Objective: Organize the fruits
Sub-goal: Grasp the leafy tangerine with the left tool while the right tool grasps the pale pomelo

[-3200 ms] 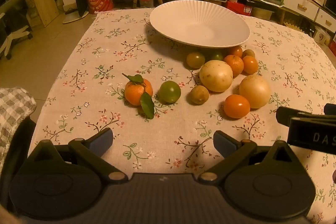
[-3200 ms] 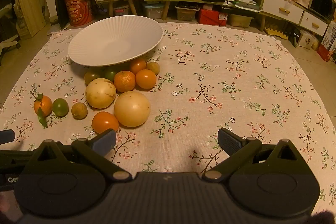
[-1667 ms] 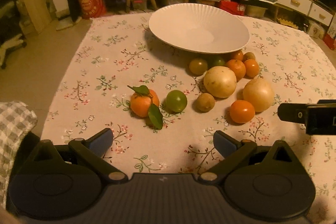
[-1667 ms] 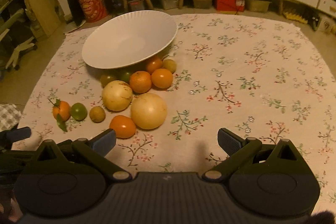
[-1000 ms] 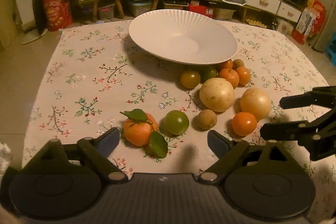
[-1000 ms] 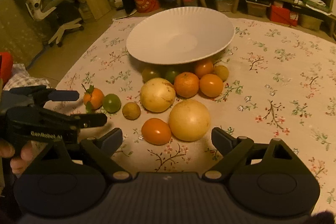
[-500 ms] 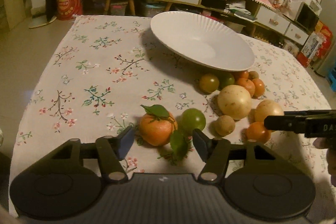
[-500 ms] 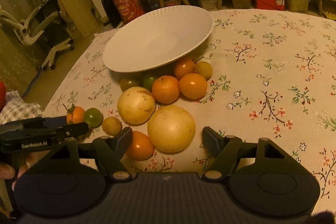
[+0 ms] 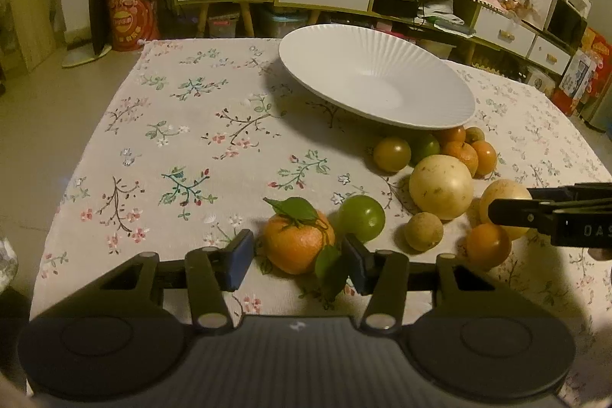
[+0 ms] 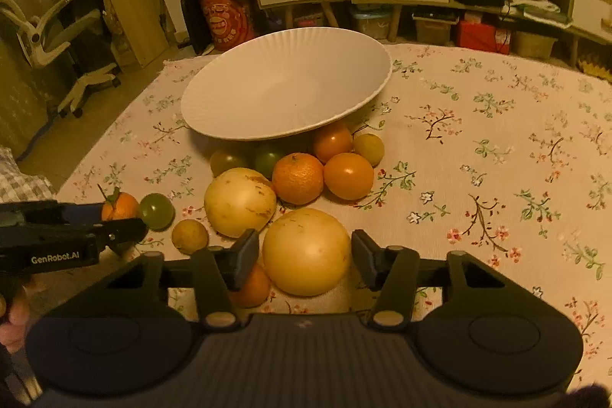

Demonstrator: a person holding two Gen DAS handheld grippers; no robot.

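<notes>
Left wrist: white bowl [image 9: 376, 85] holds nothing; both grippers closing, leafy orange [image 9: 296, 241] between left's jaws

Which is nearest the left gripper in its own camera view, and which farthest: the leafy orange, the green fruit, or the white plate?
1. Leafy orange: between the closing jaws of the left gripper.
2. Green fruit: just beyond, to the right.
3. White plate: far back, right of centre.

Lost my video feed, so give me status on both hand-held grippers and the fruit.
Left hand-held gripper closing around leafy orange. Right hand-held gripper closing around big yellow fruit. White plate empty, path clear.
</notes>
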